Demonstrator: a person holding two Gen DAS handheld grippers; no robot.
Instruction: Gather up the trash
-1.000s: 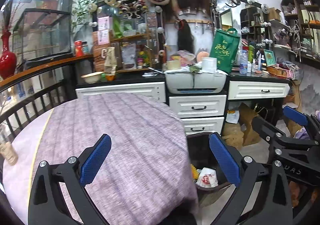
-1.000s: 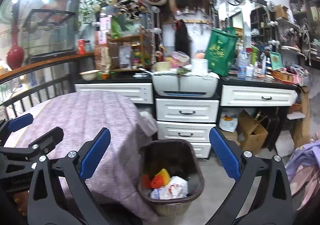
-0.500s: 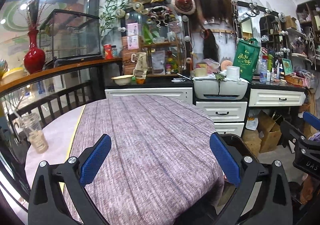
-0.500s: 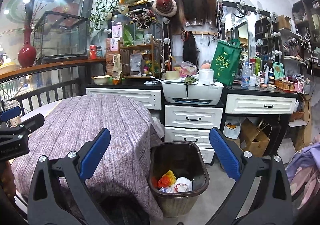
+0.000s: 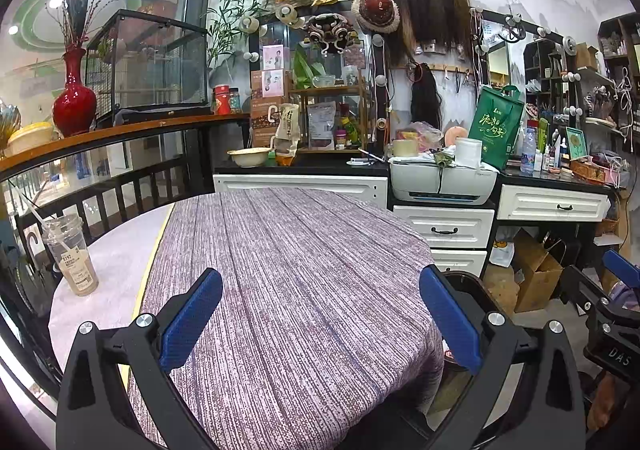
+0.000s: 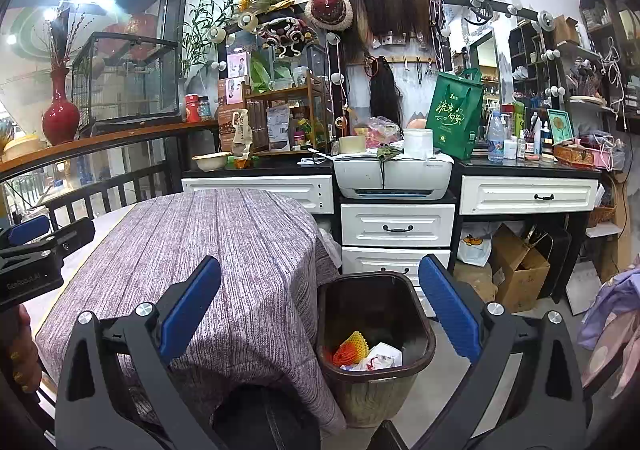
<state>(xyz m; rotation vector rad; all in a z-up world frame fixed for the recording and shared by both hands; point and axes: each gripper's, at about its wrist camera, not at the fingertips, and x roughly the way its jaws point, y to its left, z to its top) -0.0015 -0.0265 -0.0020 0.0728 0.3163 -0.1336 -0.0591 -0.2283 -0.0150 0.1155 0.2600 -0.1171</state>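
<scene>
Cup [image 5: 70,254]: we note it standing far left on the table's bare edge, straw in.
Left gripper [image 5: 320,324]: spread wide, empty, over the purple cloth [image 5: 296,270].
Bin [image 6: 374,370]: right of the table, trash [image 6: 366,352] inside.
Right gripper [image 6: 320,324]: wide, empty.

Two black hand-held grippers with blue pads

The left gripper [image 5: 320,318] and right gripper [image 6: 320,316] are showing black frames, blue textured finger pads [image 6: 190,308], silver screws and white lettering.
</scene>
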